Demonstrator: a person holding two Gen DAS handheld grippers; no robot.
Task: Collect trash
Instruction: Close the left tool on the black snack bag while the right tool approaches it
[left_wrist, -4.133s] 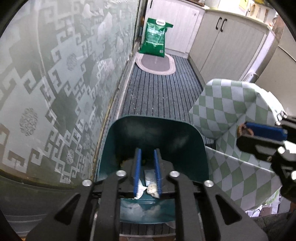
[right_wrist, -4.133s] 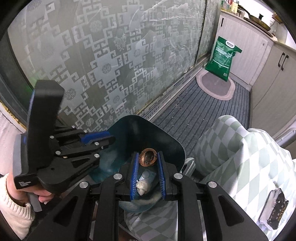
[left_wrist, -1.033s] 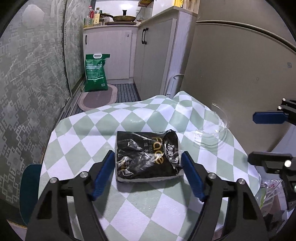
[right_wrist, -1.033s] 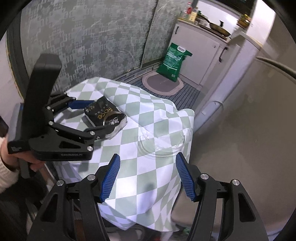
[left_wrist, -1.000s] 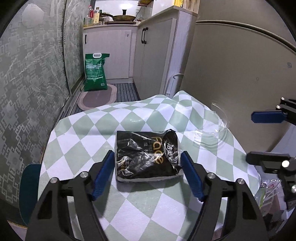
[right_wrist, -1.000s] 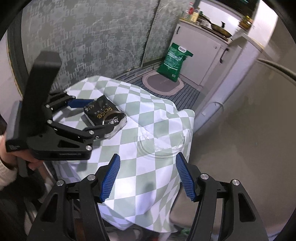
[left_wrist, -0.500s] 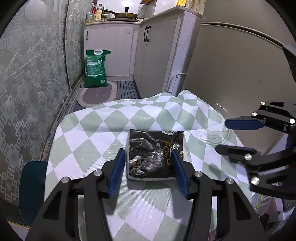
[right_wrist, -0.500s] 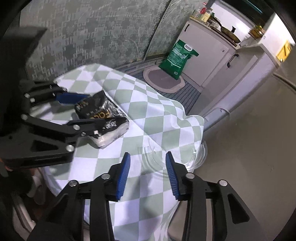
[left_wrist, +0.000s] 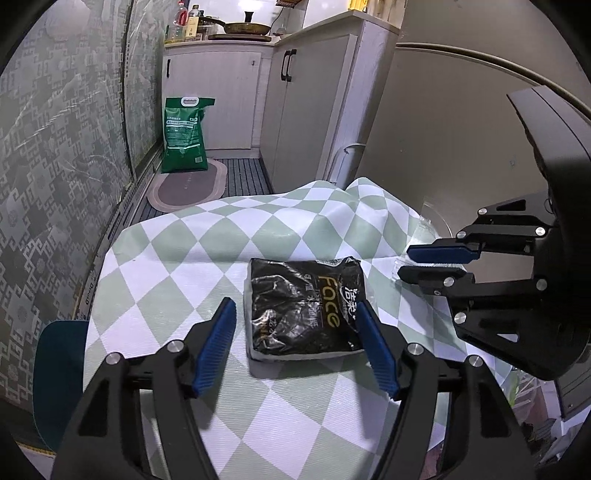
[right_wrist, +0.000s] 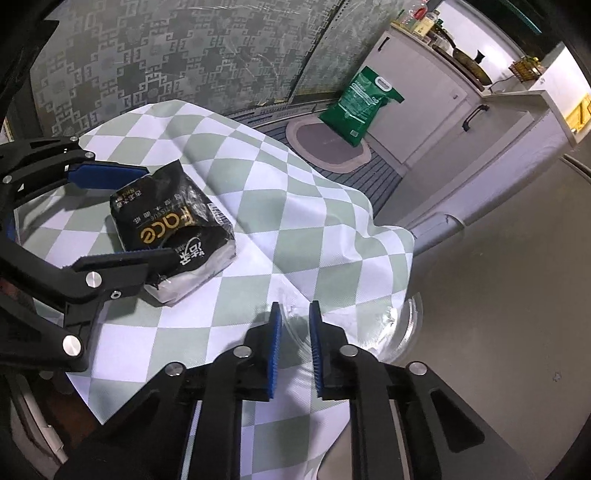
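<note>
A black tissue pack (left_wrist: 304, 308) marked "Face" lies on the green-and-white checked tablecloth (left_wrist: 177, 258). My left gripper (left_wrist: 295, 332) is open, its blue pads either side of the pack's near end, the right pad close to or touching it. The pack also shows in the right wrist view (right_wrist: 173, 230), between the left gripper's fingers (right_wrist: 110, 173). My right gripper (right_wrist: 294, 321) has its jaws narrowed around the rim of a clear glass bowl (right_wrist: 391, 325) at the table's right edge; in the left wrist view the right gripper (left_wrist: 436, 264) is at the bowl (left_wrist: 436, 221).
A dark teal bin (left_wrist: 59, 373) stands low at the table's left. A green sack (left_wrist: 184, 134) and an oval mat (left_wrist: 188, 186) lie on the far floor by white cabinets (left_wrist: 295, 103). A patterned glass wall (left_wrist: 55, 166) runs along the left.
My right gripper has closed in from wide open and moved onto the bowl's rim. My left gripper has edged forward around the tissue pack, jaws somewhat narrower.
</note>
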